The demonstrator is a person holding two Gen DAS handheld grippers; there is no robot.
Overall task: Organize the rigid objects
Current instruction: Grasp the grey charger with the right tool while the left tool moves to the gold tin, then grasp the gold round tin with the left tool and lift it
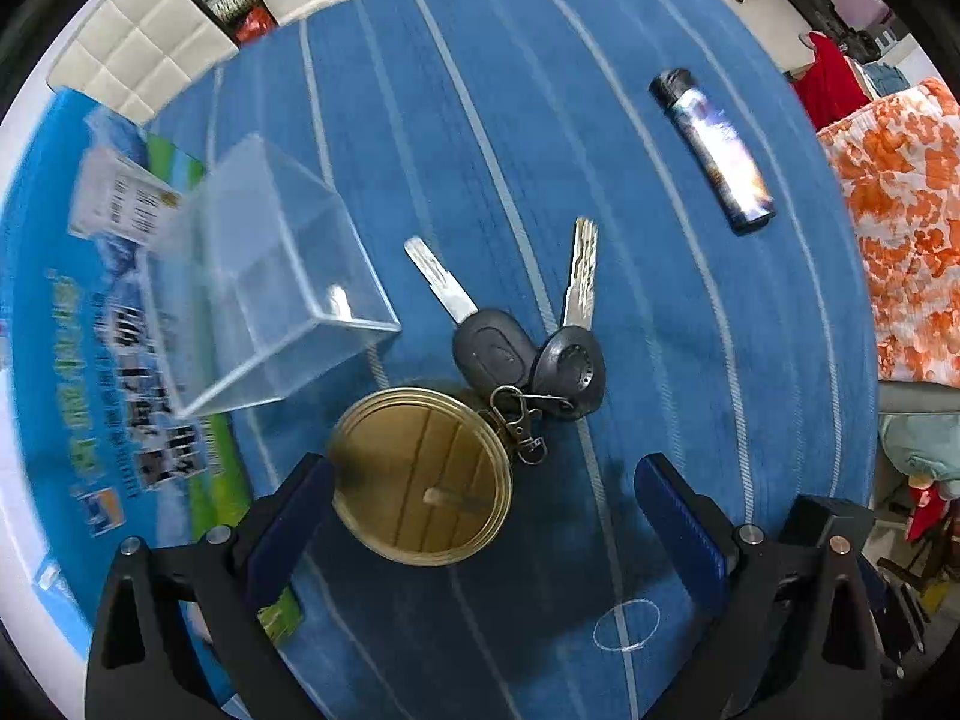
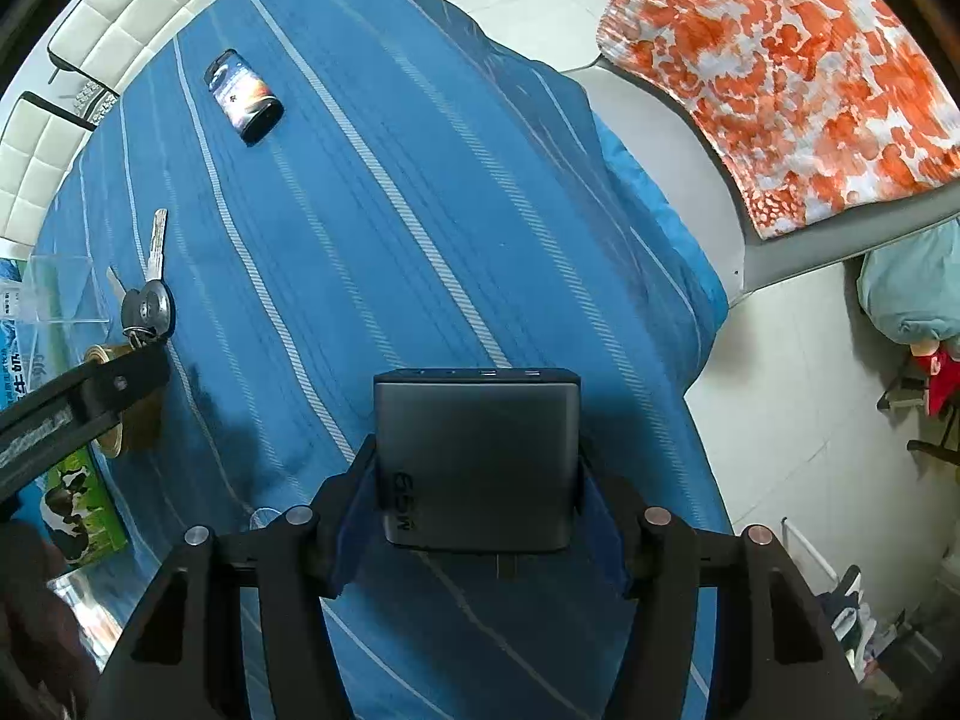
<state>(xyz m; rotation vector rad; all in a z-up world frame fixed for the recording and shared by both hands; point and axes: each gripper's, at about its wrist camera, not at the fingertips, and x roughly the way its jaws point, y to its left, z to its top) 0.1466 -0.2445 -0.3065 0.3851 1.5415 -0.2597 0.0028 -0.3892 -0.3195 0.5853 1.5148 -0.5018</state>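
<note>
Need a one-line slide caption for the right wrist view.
Right tongs shut on a dark charger block above the blue striped cloth; keys and lighter lie beyond.

Left wrist view: the printed sheet (image 1: 90, 312) under the clear box (image 1: 264, 282) is motion-blurred and its text unreadable; its left and lower parts run out of frame. The gold tin's (image 1: 420, 474) left rim is hidden behind the left gripper's (image 1: 486, 510) finger (image 1: 288, 534). The lighter's (image 1: 714, 150) artwork is smeared and cannot be made out. Right wrist view: the charger's (image 2: 477, 450) rear is covered by the right gripper's (image 2: 477, 504) pads, and its marking reads only in part. The tin is largely hidden behind the other gripper's arm (image 2: 78, 402). The clear box is cut by the left edge. The keys' (image 2: 147, 300) ring is too small to resolve.
</note>
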